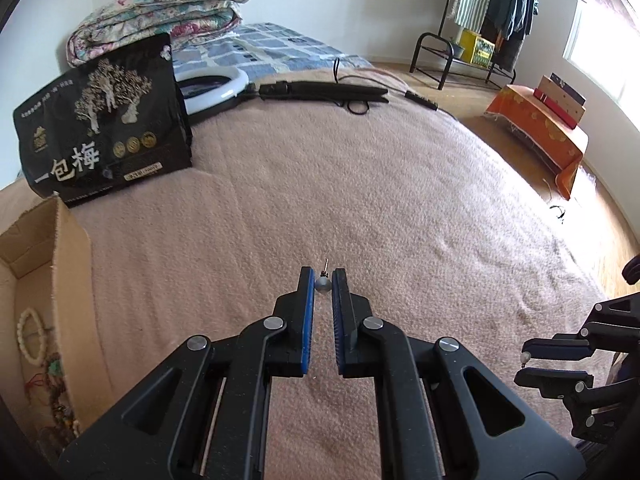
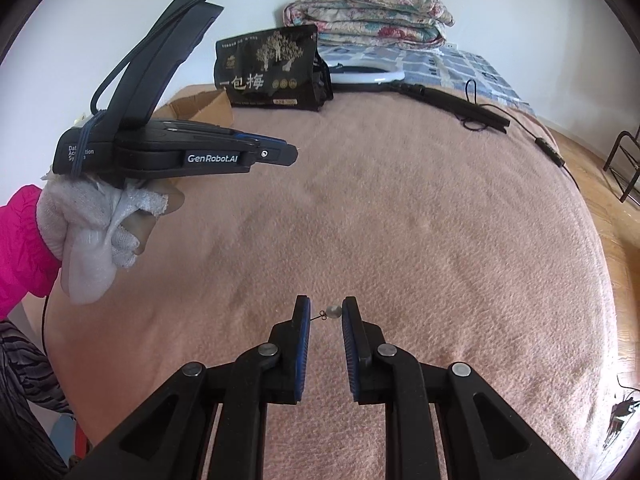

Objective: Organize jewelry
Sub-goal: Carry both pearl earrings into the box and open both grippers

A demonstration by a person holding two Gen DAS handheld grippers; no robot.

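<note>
Left gripper [image 1: 323,276]: jaws nearly closed, pinching a grey bead stud [image 1: 322,283] at the very tips; its pin sticks out past the pads. Held above the bed [image 1: 360,184], over the pink blanket near the front edge.

Right gripper [image 2: 326,310]: jaws narrow, a pale pearl stud [image 2: 333,311] caught between them, bead against the right pad, pin and hook reaching toward the left pad. Also above the bed's front edge.

Box [image 1: 60,248]: open cardboard, at the bed's left edge; a white bead bracelet [image 1: 30,334] and tangled strings lie inside. Likely the destination.

Black bag [image 1: 104,120]: stands just behind the box.

Risks, judged:
- Both studs are round, tiny, and held at the tips only. A jolt or slight easing of either grip could let one roll out.
- A dropped stud would sink into the fuzzy blanket and be hard to find or pinch again.
- The pearl looks seated off-centre; it may pivot on its pin.
- Released too early, a stud may strike the box wall and bounce out.
</note>
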